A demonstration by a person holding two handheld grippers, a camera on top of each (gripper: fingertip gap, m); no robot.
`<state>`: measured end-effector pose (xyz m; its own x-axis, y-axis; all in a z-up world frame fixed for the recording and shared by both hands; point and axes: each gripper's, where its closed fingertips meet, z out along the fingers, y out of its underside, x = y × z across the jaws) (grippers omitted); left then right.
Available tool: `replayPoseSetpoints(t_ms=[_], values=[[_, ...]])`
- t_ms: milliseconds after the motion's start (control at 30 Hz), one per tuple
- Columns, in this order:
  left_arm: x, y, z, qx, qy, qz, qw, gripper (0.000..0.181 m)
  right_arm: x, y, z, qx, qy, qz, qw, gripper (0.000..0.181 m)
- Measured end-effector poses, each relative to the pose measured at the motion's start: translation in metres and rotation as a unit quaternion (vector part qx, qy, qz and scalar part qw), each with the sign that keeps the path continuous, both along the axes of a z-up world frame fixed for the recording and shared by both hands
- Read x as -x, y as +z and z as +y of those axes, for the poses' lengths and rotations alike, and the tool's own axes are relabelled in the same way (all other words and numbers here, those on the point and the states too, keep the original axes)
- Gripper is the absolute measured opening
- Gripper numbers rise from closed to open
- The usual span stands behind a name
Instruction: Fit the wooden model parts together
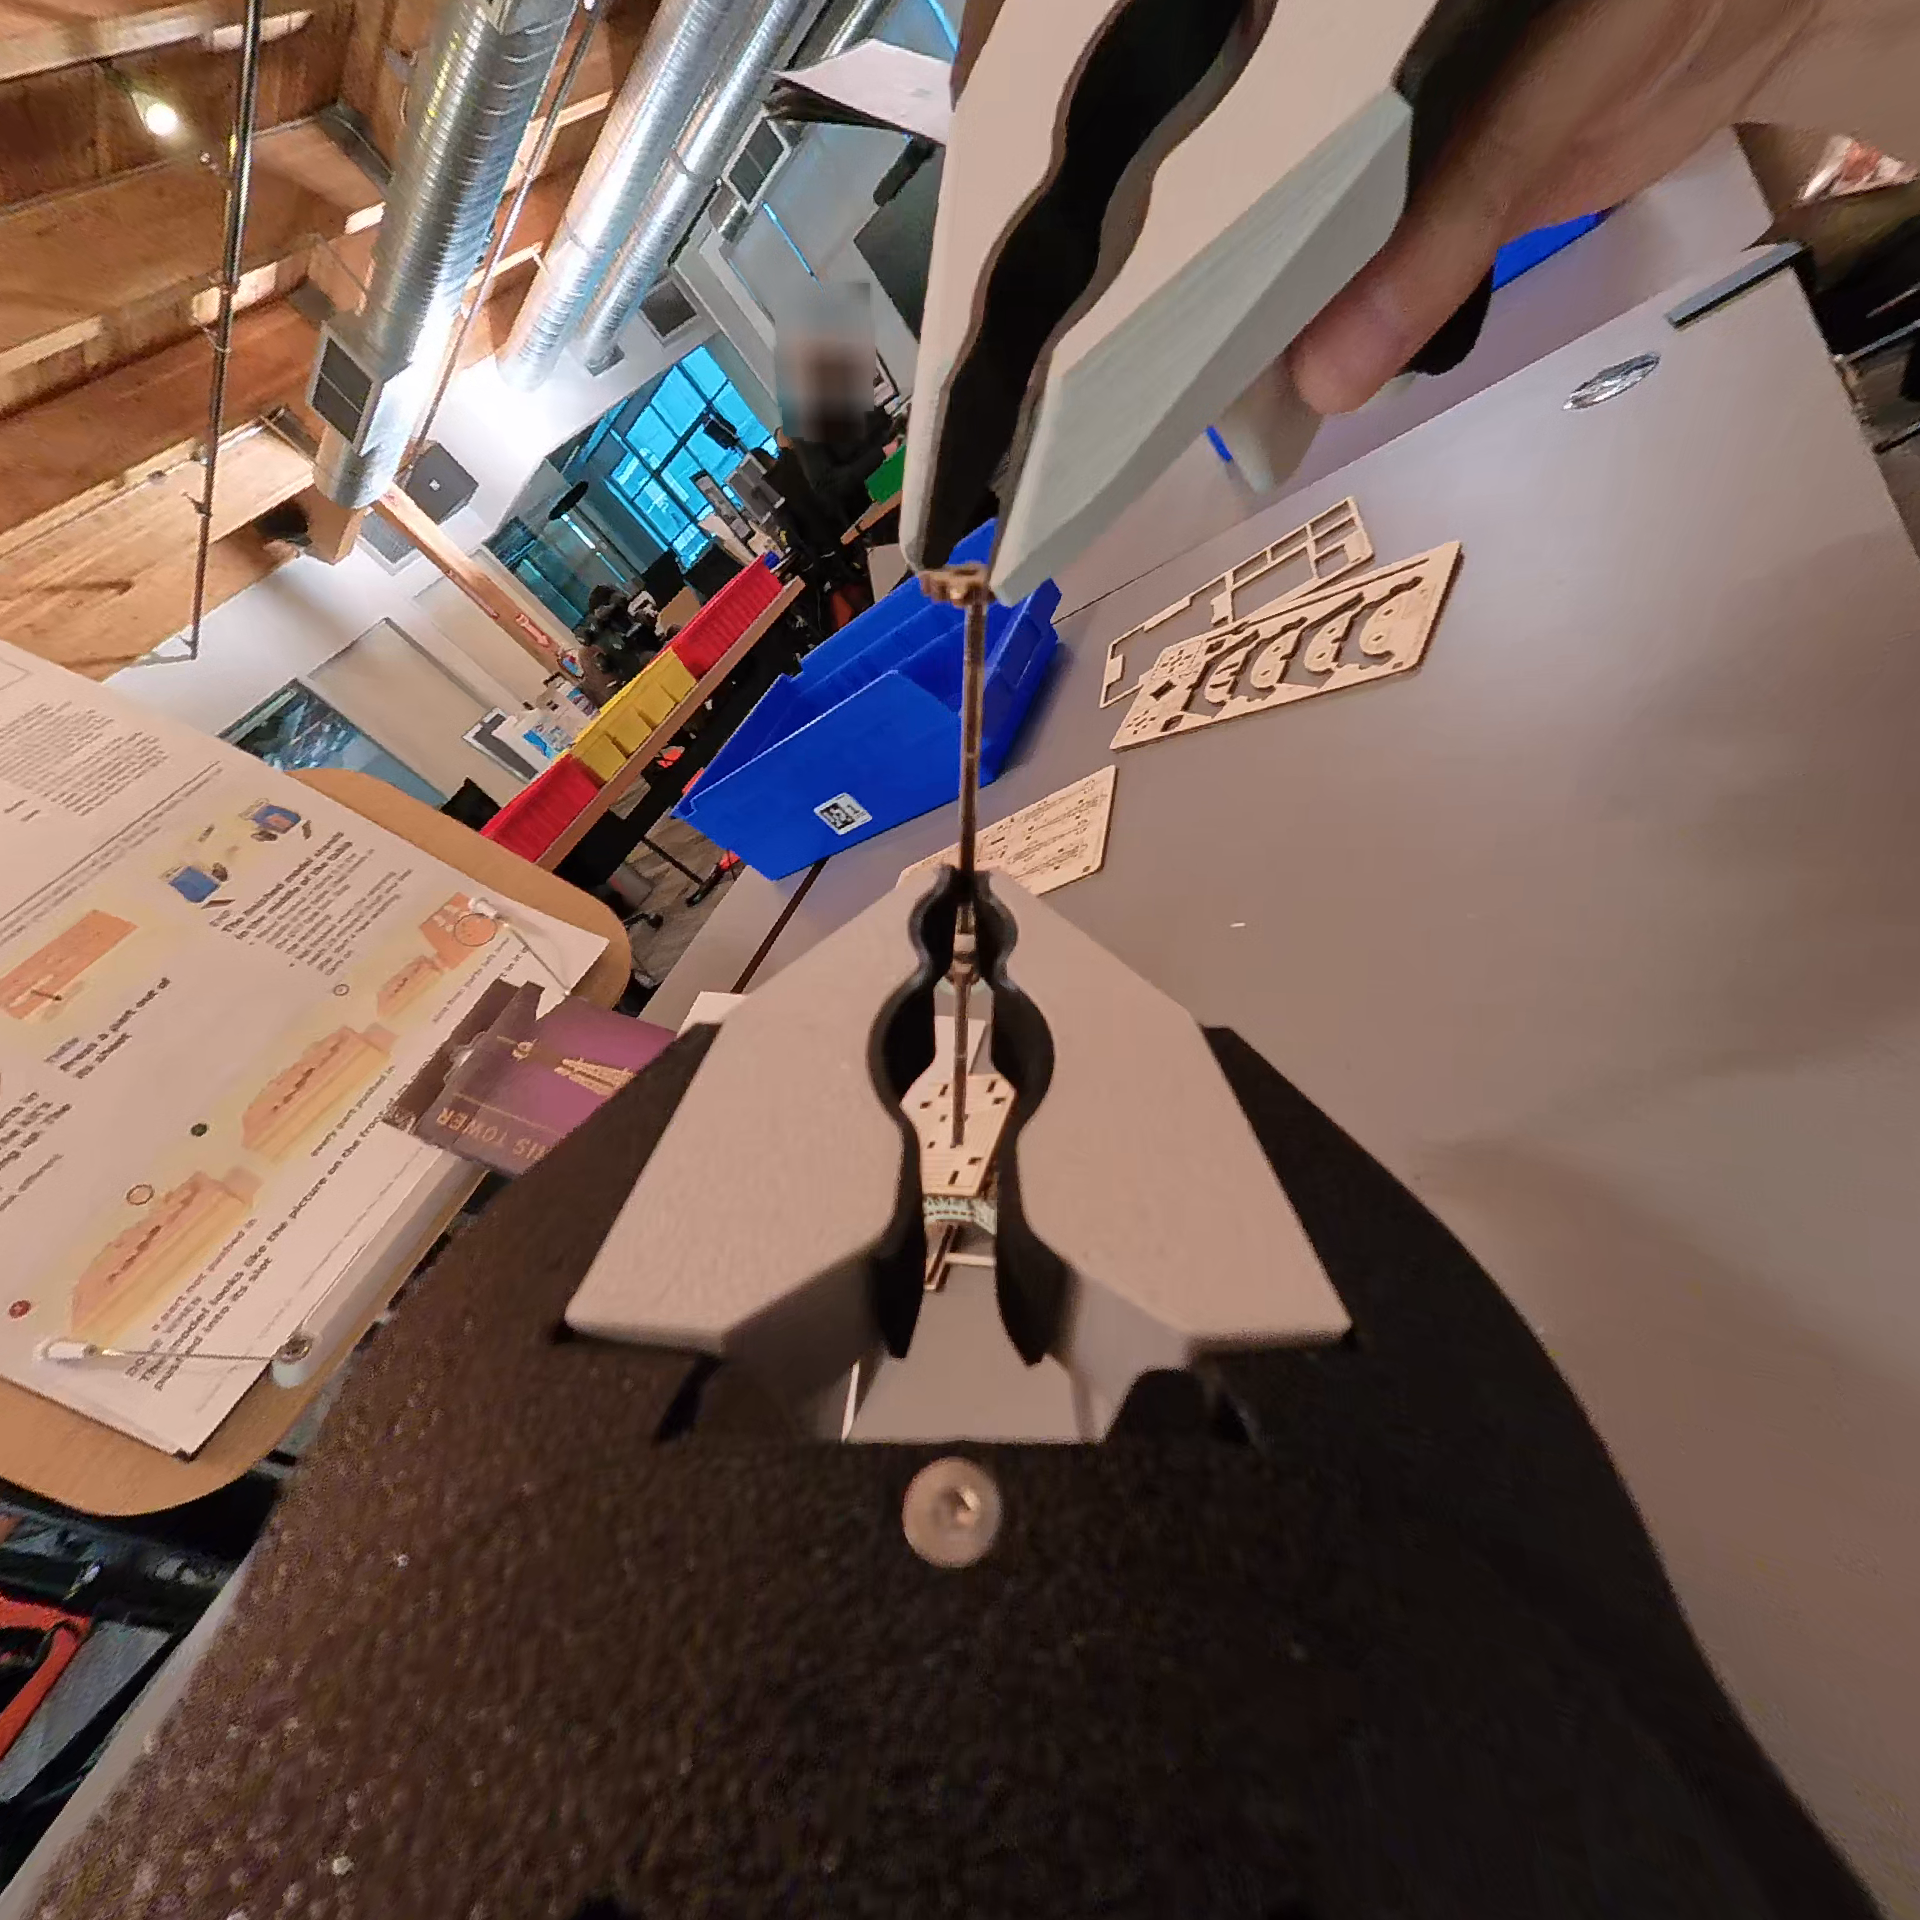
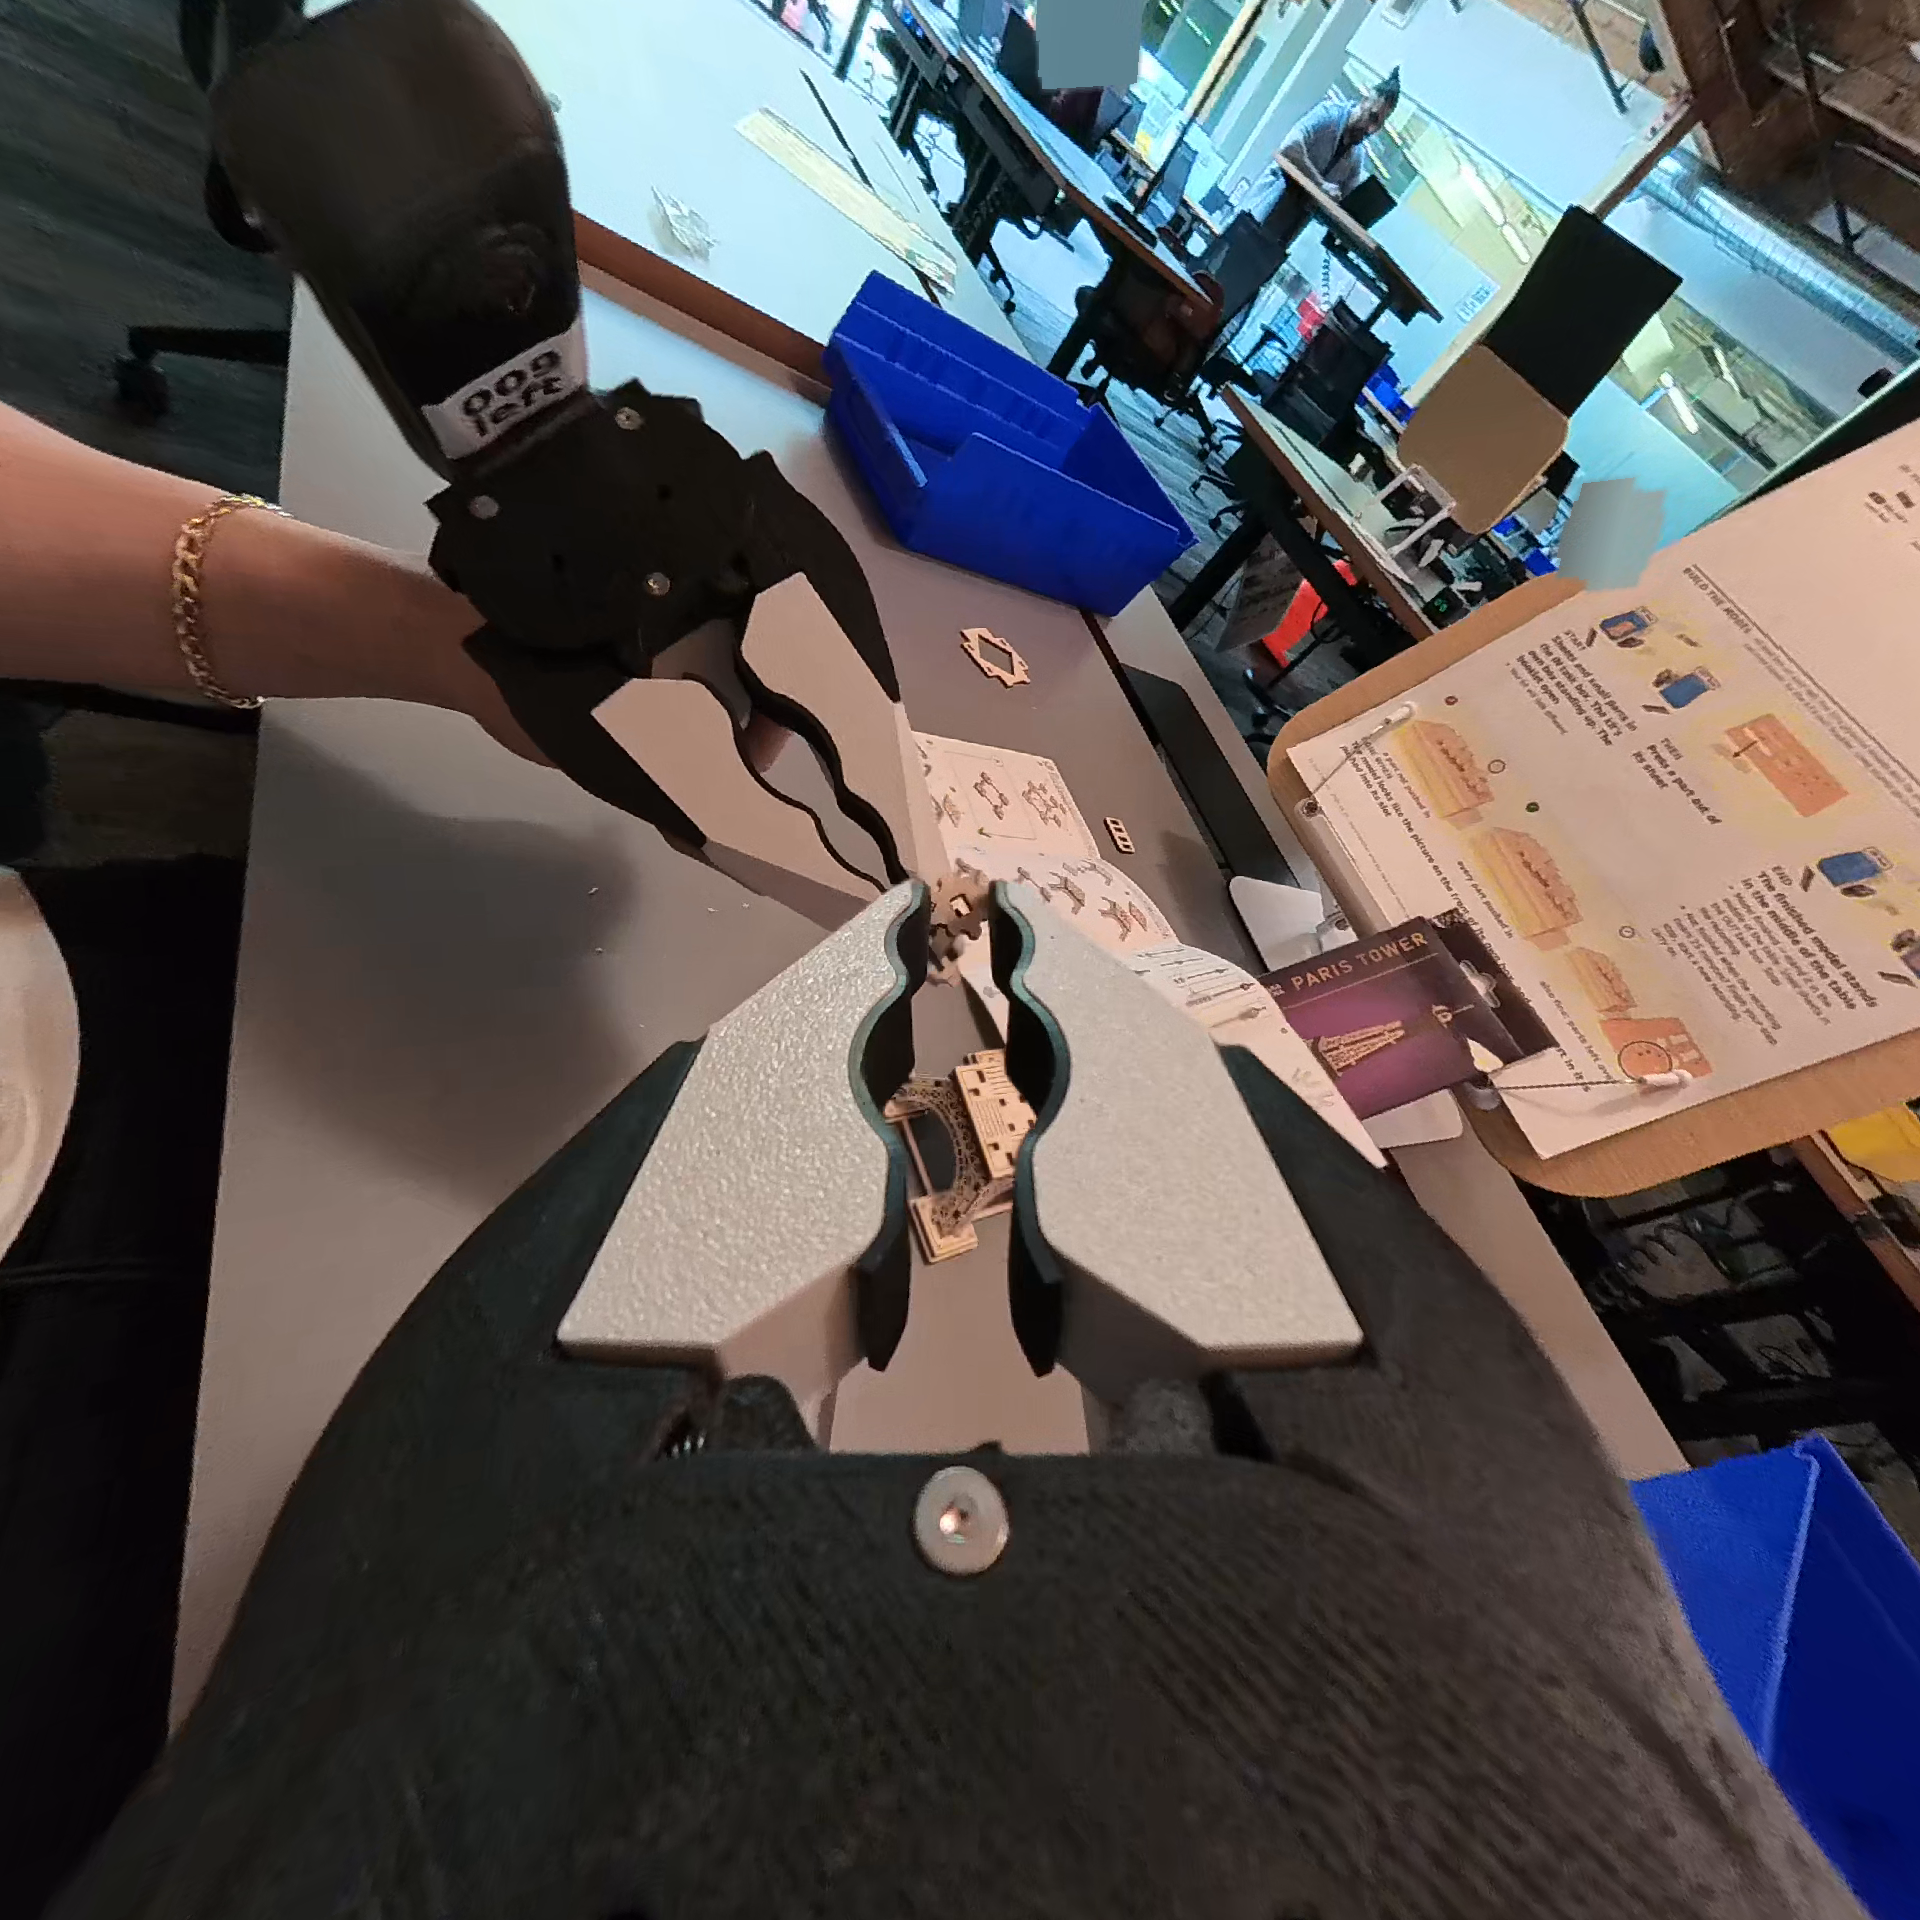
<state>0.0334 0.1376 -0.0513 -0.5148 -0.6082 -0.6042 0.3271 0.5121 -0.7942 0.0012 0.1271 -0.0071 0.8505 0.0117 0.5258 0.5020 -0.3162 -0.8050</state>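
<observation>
A small wooden tower model hangs in my left gripper, which is shut on its thin spire. The base shows through the finger gap. The spire runs up to my right gripper, which pinches a small notched wooden piece at the spire's tip. In the right wrist view, my right gripper is shut on that notched piece. The left gripper comes in from the upper left, its tips right beside the piece. The tower's base shows below, between my right fingers.
On the grey table lie punched wooden part sheets, a blue bin, a loose cut-out frame and a folded leaflet. A clipboard with an instruction page and a purple card stand at the table's edge. A second blue bin sits near right. There is about 6 centimeters between the tips of the two grippers.
</observation>
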Motion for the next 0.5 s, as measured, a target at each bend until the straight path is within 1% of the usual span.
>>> replayPoseSetpoints(t_ms=[167,433,500], values=[[0.0020,-0.0021,-0.0036,0.010,-0.016,0.011,1.000,0.000,0.0021,-0.0013,-0.0026,0.005,0.013,-0.007,1.000,0.008],[0.0012,-0.0040,-0.0033,0.012,-0.013,0.018,1.000,0.000,-0.0011,-0.0046,-0.0036,0.013,0.007,-0.015,1.000,0.008],[0.0030,-0.0030,-0.0057,0.020,-0.023,0.021,0.999,0.000,-0.0011,-0.0060,-0.0035,0.016,0.008,-0.015,1.000,0.008]])
